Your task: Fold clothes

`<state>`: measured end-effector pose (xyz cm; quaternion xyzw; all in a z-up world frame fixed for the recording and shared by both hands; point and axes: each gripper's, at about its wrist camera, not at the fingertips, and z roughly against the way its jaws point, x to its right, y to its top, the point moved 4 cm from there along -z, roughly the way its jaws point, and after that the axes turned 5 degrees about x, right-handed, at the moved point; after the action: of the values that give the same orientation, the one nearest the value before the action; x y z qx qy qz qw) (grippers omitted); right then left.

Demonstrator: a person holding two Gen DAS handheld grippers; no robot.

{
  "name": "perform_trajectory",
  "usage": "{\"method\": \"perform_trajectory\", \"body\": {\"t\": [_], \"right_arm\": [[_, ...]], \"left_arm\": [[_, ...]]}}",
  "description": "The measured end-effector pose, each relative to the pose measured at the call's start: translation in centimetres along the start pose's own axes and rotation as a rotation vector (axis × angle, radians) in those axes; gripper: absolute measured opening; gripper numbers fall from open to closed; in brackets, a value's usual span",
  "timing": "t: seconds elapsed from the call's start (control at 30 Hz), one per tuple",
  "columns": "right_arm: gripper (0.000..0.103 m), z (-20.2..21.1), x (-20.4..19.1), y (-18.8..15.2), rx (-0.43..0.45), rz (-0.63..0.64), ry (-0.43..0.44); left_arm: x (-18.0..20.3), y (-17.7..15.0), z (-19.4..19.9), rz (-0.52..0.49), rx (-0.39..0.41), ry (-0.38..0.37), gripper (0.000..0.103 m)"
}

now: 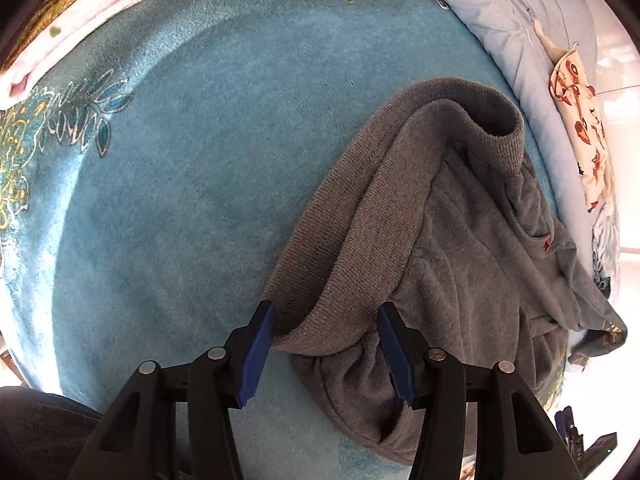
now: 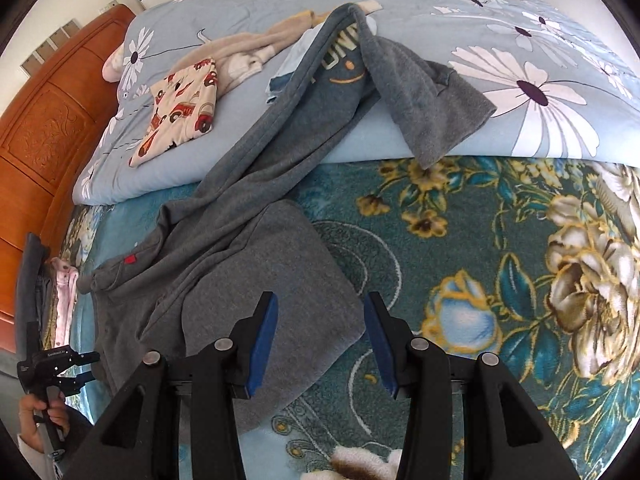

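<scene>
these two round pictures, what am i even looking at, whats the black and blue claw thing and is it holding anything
Each picture comes from a fisheye camera mounted on a hand-held gripper, looking forward along its two black fingers with blue pads. A person holds one in each hand; there is no robot arm.

The left view shows the left gripper open, its pads on either side of the ribbed hem of a grey sweatshirt. It is not clamped on it.

The right view shows the right gripper open over a folded part of the same grey sweatshirt, holding nothing.

Everything lies on a bed: a teal floral blanket, a light blue flowered quilt, a darker grey-blue garment and a fire-truck print cloth.
</scene>
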<state>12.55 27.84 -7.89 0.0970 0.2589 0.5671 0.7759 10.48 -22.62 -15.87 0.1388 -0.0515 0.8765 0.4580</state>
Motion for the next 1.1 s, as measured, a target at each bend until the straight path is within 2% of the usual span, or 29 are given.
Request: {"method": "perform_trajectory", "body": {"t": [0.1,0.17,0.2,0.23,0.27,0.4,0.5,0.67,0.73,0.8,0.93,1.0,1.03,1.1], "right_arm": [[0.046,-1.3,0.0,-0.5,-0.025,-0.002,-0.007],[0.046,-2.3,0.7,-0.7,-0.039,-0.039,-0.014],[0.046,-2.8,1.1,-0.8,-0.045,-0.059,-0.019],[0.046,-3.2,1.4,-0.8,-0.052,-0.079,-0.023],[0.046,-3.7,1.7,-0.8,-0.058,-0.088,-0.030],[0.046,-5.2,2.7,-0.7,-0.071,-0.108,-0.070],[0.046,-6.1,2.9,-0.9,-0.086,-0.150,-0.067],[0.046,-6.6,1.6,-1.4,-0.108,-0.141,-0.036],[0.046,-6.7,0.9,-1.8,-0.117,-0.123,-0.031],[0.046,-6.9,0.4,-2.2,-0.125,-0.114,-0.028],[0.047,-6.9,-0.3,-2.7,-0.113,-0.140,-0.034],[0.024,-6.7,-1.0,-2.9,-0.113,-0.142,-0.034],[0.009,-6.5,-1.3,-2.9,-0.121,-0.145,-0.026],[0.008,-5.4,-2.2,-2.6,-0.101,-0.148,-0.001]], "left_arm": [[0.2,0.0,0.5,-0.001,0.027,0.000,0.050],[0.2,0.0,0.6,0.004,0.034,-0.005,0.031],[0.2,0.0,0.7,0.007,0.035,-0.011,0.026],[0.2,0.0,0.8,0.010,0.036,-0.017,0.014],[0.3,0.1,0.9,0.008,0.044,-0.022,0.007],[0.9,0.7,2.7,-0.008,0.141,-0.038,0.004],[0.4,1.9,4.6,0.032,0.232,-0.080,0.004],[-3.1,5.1,8.1,0.127,0.369,-0.129,0.003],[-5.1,6.3,8.8,0.131,0.415,-0.092,0.000],[-6.2,8.5,8.5,0.140,0.427,-0.125,0.000],[-6.5,8.3,7.4,0.156,0.375,-0.184,0.000],[-5.7,7.7,7.1,0.140,0.355,-0.209,0.001],[-5.2,7.5,7.1,0.118,0.353,-0.208,0.001],[-4.3,7.2,7.0,0.075,0.350,-0.200,0.001]]}}
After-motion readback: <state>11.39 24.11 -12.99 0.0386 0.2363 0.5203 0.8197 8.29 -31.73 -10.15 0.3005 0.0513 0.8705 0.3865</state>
